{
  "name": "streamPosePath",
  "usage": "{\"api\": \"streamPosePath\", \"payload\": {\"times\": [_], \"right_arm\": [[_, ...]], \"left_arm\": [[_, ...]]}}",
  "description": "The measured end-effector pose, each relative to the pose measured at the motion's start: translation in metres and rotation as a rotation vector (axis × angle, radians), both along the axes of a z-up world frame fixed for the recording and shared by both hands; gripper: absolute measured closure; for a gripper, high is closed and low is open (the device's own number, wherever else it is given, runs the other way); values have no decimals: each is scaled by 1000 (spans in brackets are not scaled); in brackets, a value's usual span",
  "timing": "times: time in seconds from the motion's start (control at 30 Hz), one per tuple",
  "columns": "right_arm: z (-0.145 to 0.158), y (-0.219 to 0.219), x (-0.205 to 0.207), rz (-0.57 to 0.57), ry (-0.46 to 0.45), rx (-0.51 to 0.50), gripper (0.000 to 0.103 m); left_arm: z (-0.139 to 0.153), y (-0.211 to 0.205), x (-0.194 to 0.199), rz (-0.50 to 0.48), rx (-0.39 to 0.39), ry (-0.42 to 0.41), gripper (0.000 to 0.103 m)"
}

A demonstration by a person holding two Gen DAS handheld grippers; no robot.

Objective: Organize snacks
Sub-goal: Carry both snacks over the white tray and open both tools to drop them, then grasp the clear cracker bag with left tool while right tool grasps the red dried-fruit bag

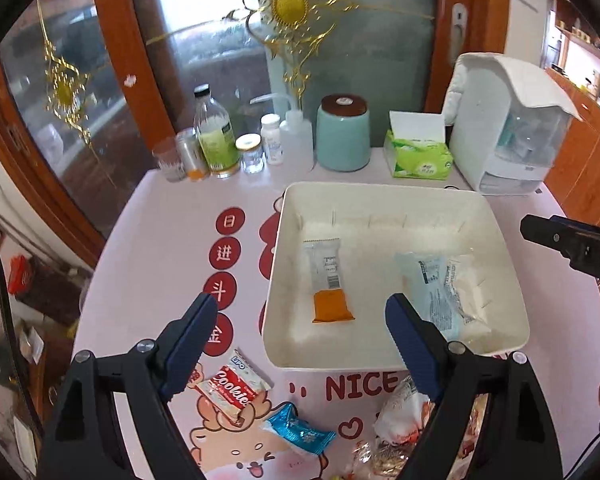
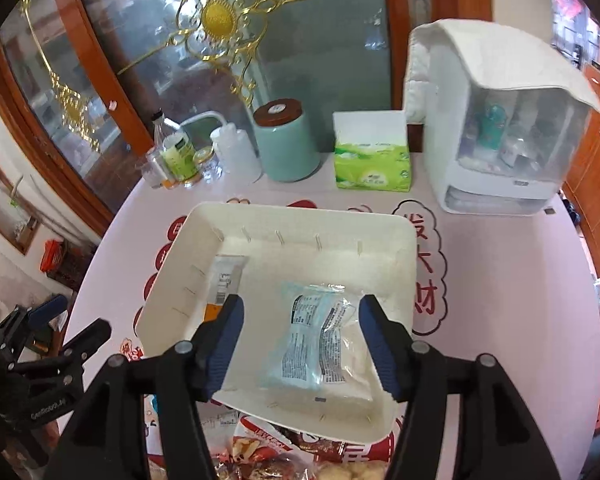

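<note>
Snacks [image 1: 331,280] are lying flat in the tray [image 1: 380,196]; I'm seeing loose cookies [image 1: 232,388] only leftward. Both grippers [image 1: 300,320] [image 2: 300,336] are gaping, empty.

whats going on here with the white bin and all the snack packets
A person with a gripper in each hand is sorting snacks into a white rectangular plastic bin on a pink printed table. Two are already inside: a slim clear-and-orange packet and a pale blue see-through packet. Both the left gripper and the right gripper are open above the bin, holding nothing. A red-and-white Cookie packet and a shiny blue wrapped sweet wait on the table in front.
</note>
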State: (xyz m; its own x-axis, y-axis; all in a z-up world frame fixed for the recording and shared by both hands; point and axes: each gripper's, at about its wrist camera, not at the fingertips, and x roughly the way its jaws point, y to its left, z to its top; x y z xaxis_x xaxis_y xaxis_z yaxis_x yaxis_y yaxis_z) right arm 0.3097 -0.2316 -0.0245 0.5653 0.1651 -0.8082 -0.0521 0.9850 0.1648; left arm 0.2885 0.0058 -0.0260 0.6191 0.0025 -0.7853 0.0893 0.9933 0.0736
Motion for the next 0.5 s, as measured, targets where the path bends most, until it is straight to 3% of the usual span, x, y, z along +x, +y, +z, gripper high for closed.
{"api": "streamPosePath", "payload": {"times": [0.13, 0.5], "right_arm": [[11, -3, -16, -30, 18, -13, 43], [54, 14, -87, -78, -68, -37, 43]], "left_arm": [[12, 0, -16, -34, 2, -23, 18], [41, 9, -82, -165, -20, -93, 18]]}}
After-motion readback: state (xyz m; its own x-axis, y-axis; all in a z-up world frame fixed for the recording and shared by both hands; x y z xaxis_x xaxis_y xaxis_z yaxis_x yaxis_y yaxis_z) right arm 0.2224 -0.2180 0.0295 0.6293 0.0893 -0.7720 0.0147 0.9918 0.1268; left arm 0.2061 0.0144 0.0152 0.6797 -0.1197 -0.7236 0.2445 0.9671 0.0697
